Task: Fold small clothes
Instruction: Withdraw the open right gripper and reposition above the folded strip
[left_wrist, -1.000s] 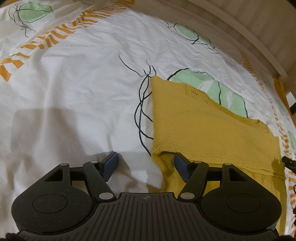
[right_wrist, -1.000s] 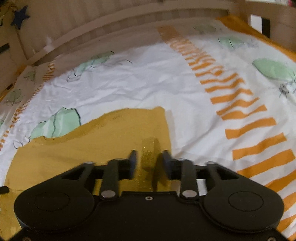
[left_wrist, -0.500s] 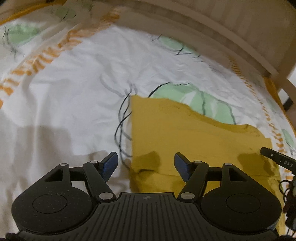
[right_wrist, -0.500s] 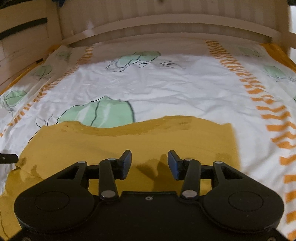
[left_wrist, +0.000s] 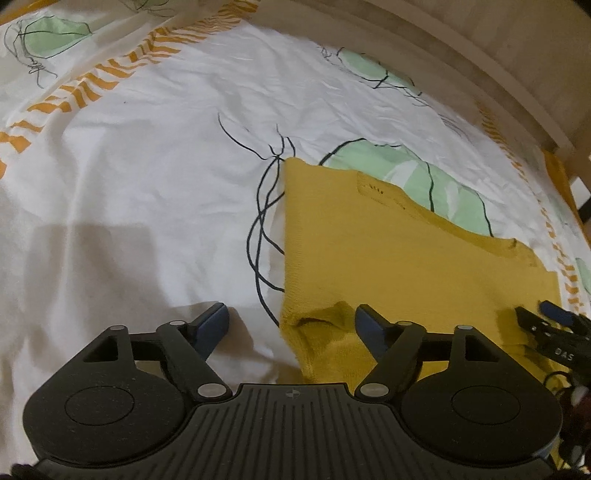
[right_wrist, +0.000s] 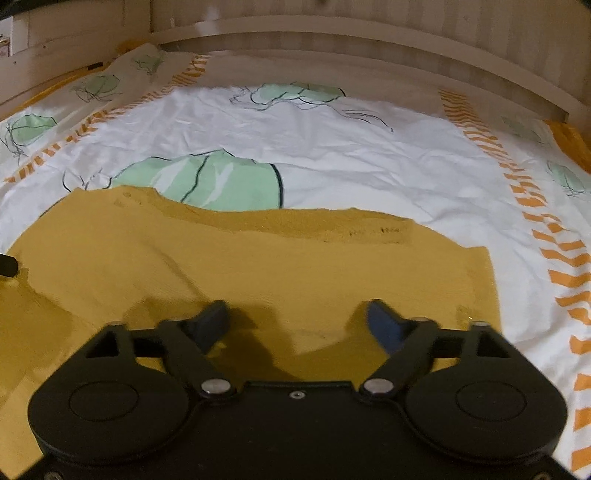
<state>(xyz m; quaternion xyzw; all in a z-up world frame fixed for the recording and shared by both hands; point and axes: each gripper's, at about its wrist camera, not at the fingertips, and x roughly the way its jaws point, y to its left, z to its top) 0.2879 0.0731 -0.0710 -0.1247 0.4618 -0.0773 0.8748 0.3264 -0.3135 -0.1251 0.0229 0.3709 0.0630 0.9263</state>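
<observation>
Lying flat on the bed (right_wrist: 369, 162), the yellow top (right_wrist: 280, 266) is spread smooth for folding. Both the left hand-held gripper (left_wrist: 291, 325) and right hand-held gripper (right_wrist: 295, 321) are held wide open with nothing gripped, over its near edge, likely so a fold can be picked up.

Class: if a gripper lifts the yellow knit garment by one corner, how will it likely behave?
The yellow knit garment will probably droop limply, since it lies flat in soft folds. It looks light. Pushed, it would likely bunch on the wrinkled bedsheet rather than slide.

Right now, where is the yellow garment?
The yellow garment lies flat on the patterned bedsheet, filling the lower half of the right wrist view, just ahead of the open right gripper.
</observation>
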